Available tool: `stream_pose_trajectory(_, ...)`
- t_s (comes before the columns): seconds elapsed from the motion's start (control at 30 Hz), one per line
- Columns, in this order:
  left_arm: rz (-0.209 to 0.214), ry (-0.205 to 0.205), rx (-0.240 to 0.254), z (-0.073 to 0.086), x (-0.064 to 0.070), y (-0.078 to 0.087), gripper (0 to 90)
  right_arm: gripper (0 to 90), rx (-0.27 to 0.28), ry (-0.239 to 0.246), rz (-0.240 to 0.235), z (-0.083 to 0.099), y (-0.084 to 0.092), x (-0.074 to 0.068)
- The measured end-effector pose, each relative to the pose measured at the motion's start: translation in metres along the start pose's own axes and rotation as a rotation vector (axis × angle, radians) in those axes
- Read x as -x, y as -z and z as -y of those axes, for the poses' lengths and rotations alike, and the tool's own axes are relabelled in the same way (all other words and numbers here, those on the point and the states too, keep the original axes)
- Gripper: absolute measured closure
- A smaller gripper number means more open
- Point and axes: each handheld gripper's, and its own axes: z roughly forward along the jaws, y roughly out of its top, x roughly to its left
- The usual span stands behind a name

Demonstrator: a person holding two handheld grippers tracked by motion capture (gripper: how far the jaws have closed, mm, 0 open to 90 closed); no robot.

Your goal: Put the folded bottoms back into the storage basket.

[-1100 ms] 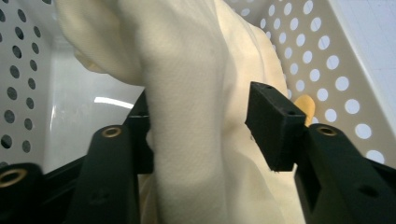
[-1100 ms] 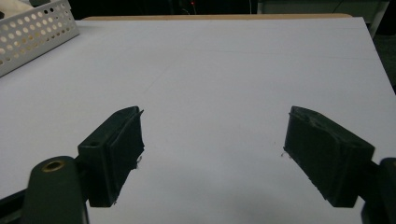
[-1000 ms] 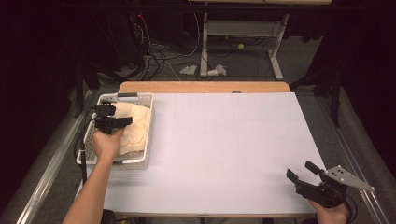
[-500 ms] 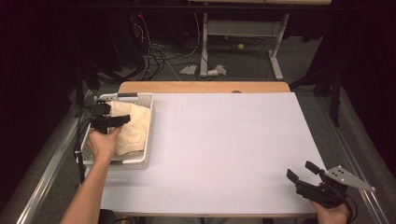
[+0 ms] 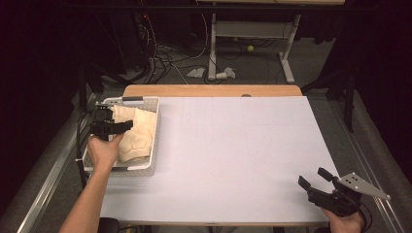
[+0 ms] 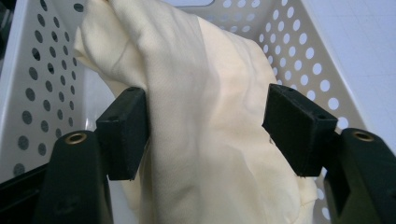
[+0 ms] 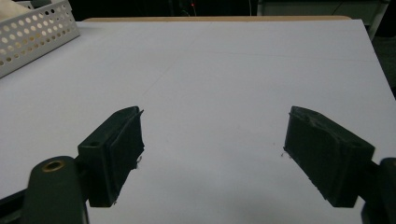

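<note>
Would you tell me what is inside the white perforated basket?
A crumpled cream cloth fills the basket, with the left gripper straddling a fold. Anything beneath the cloth is covered.

The white sheet point(image 5: 233, 160) spreads from just beside my left claw point(image 5: 121, 127) to beneath my right claw point(image 5: 314, 178). Beyond both runs the wooden table edge point(image 5: 209, 91). Farther off, on the grey floor point(image 5: 262, 77), lie tangled cables point(image 5: 165, 58), a white desk frame point(image 5: 252, 29), a small yellow-green ball point(image 5: 250, 48) and crumpled white scraps point(image 5: 197, 73)

No readable txt, labels, brands or nos. on anything here.
</note>
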Motion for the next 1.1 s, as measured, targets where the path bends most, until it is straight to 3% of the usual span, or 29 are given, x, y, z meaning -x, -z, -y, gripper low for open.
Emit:
stream_pose_trajectory(0.23, 0.003, -0.002, 0.030, 0.001, 0.000, 0.008, 31.4, 20.2, 0.000, 0.000, 0.000, 0.000, 0.000, 0.000)
stream_pose_trajectory(0.47, -0.001, -0.040, 0.055, 0.004, 0.004, 0.017, 31.7, 20.2, -0.001, -0.001, 0.002, 0.000, 0.000, 0.000)
stream_pose_trajectory(0.97, 0.038, -0.068, 0.092, 0.009, 0.006, 0.036, 31.5, 20.2, 0.001, 0.000, 0.005, 0.000, 0.000, 0.000)
stream_pose_trajectory(1.1, 0.023, -0.076, 0.091, 0.010, 0.008, 0.039, 31.6, 20.2, 0.000, -0.001, 0.004, 0.000, 0.000, 0.000)
